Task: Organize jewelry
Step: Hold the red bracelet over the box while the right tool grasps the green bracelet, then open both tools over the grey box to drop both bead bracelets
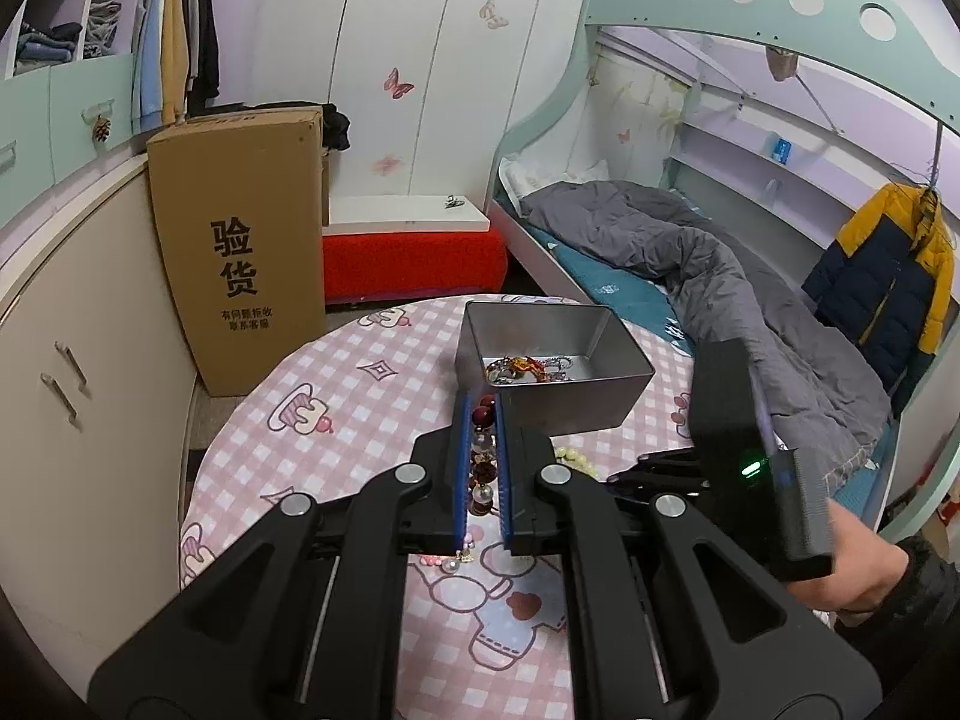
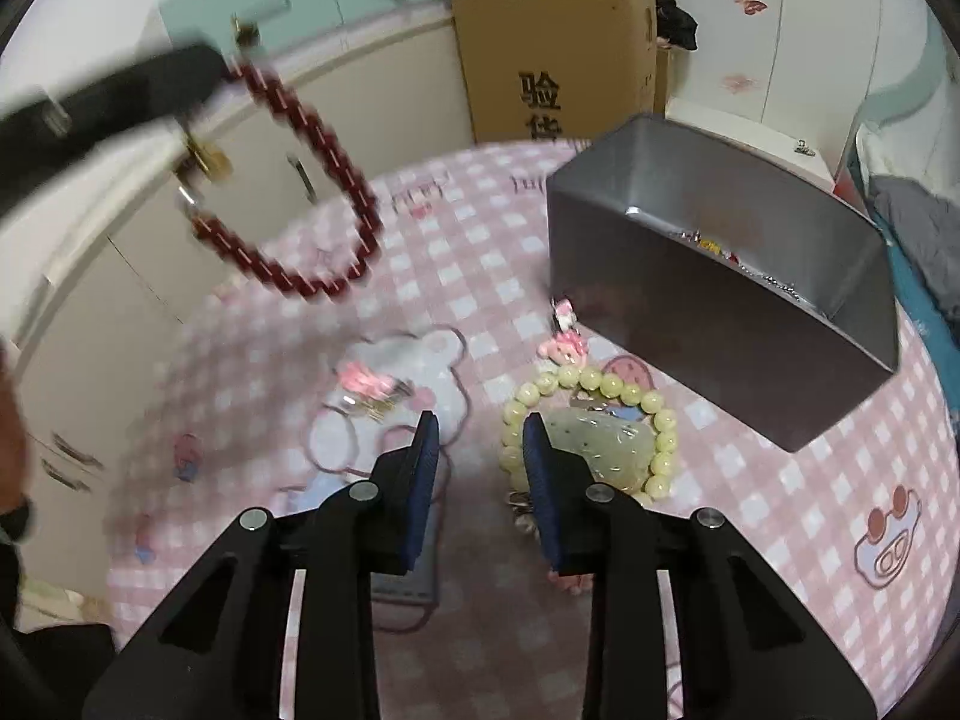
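Observation:
My left gripper is shut on a bracelet of dark red and clear beads, just in front of a grey metal tin that holds several jewelry pieces. In the right wrist view that red bracelet hangs as a loop from the blurred left gripper at the upper left. My right gripper is open, nothing between its pads, low over the table. Its right finger reaches the left rim of a pale yellow bead bracelet that rings a pale green pendant. The tin stands behind these.
A pink checked cloth covers the round table. A pink charm and a pink-and-clear piece lie on it. A hand holds the right gripper. Around the table stand a cardboard box, cabinets and a bed.

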Demonstrator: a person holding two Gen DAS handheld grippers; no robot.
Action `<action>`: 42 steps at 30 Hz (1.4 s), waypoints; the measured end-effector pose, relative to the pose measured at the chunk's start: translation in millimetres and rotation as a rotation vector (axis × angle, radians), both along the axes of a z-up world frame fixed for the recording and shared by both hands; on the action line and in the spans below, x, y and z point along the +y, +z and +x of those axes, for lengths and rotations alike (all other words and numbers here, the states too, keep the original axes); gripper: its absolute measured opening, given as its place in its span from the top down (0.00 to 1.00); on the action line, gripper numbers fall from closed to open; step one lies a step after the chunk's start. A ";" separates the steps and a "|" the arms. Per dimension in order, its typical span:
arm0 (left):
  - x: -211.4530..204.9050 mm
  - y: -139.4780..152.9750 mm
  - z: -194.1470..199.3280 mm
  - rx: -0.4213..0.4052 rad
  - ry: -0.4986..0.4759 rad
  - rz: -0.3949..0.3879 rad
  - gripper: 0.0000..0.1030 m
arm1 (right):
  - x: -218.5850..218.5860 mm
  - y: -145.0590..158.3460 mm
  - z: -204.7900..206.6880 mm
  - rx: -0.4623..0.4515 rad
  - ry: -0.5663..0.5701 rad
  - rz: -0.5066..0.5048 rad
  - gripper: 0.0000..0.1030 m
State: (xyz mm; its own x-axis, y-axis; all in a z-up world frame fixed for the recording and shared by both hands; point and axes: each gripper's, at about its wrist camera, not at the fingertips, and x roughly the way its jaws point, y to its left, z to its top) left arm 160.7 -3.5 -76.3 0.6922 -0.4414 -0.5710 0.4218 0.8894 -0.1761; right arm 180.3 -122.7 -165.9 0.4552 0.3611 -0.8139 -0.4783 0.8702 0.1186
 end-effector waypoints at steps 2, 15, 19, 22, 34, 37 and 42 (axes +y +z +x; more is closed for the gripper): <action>0.5 -0.1 1.2 0.002 0.000 0.000 0.93 | 6.3 -8.8 -0.4 -0.028 0.013 -0.060 0.79; -10.8 16.6 5.4 -0.046 -0.033 -0.018 0.93 | -72.5 65.1 -13.0 -0.095 -0.114 0.355 0.92; -19.7 28.7 10.9 -0.074 -0.053 -0.036 0.93 | -94.7 99.8 -9.5 -0.130 -0.123 0.480 0.92; -26.7 37.2 19.4 -0.084 -0.068 -0.055 0.93 | -100.0 122.5 -4.1 -0.176 -0.134 0.491 0.92; -80.3 32.6 84.7 -0.012 -0.109 -0.030 0.74 | -118.9 111.5 54.0 -0.149 -0.305 0.390 0.82; -77.1 30.6 85.3 -0.073 -0.005 0.014 0.08 | -129.5 99.5 55.7 -0.127 -0.379 0.393 0.35; -62.6 33.9 80.9 -0.086 0.031 0.025 0.08 | -149.5 100.8 38.9 -0.179 -0.480 0.408 0.07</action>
State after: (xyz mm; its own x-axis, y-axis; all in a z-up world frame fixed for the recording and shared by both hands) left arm 241.5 -66.2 -42.4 0.7523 -0.4053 -0.5194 0.4063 0.9060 -0.1185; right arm 219.3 -272.2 -65.1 0.7584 0.3481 -0.5510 -0.0913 0.8938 0.4390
